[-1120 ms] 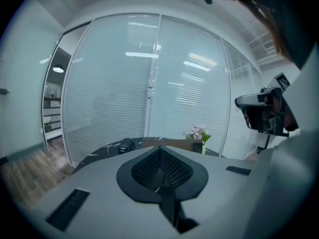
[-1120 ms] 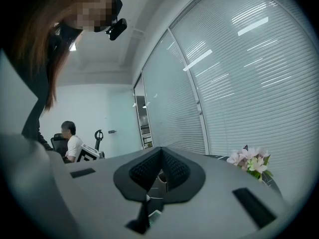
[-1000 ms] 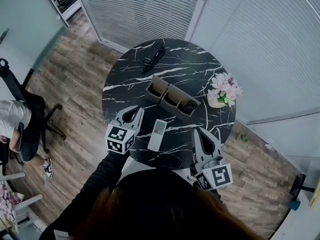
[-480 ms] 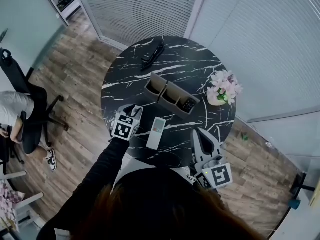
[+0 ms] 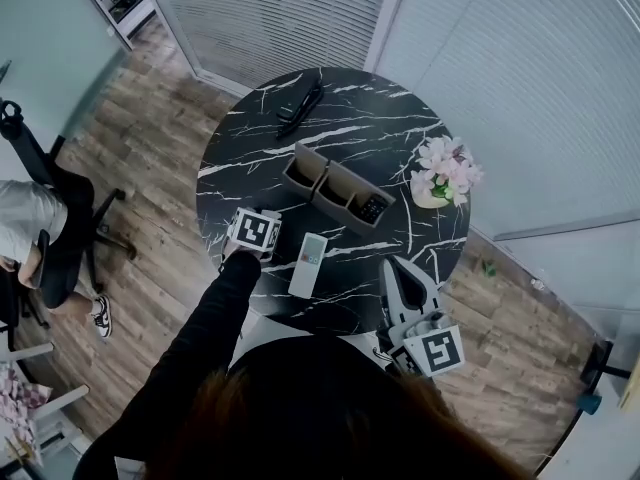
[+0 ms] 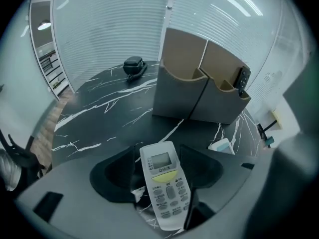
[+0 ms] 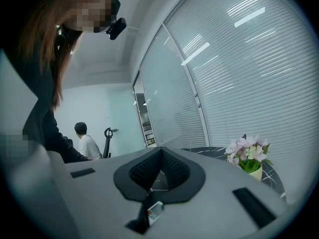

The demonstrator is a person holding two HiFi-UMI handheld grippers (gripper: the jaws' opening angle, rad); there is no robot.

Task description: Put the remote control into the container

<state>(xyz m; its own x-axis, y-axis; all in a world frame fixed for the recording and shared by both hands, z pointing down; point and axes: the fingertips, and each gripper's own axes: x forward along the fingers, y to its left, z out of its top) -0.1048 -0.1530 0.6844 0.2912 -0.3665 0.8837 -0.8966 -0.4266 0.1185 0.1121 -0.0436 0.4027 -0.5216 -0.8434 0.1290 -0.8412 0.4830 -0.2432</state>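
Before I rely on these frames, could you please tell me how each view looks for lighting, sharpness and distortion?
Head view: evenly lit and sharp, straight lines bowed near the edges, the white veins of the table clear. Left gripper view: heavy fisheye, black corners, the remote control crisp. Right gripper view: same fisheye, bright light streaks across the blinds, a mosaic patch at top left.

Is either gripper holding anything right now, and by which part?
Nothing is held. The left gripper has its jaws opening, with the white remote control lying between them ungripped; the right gripper is shut and empty.
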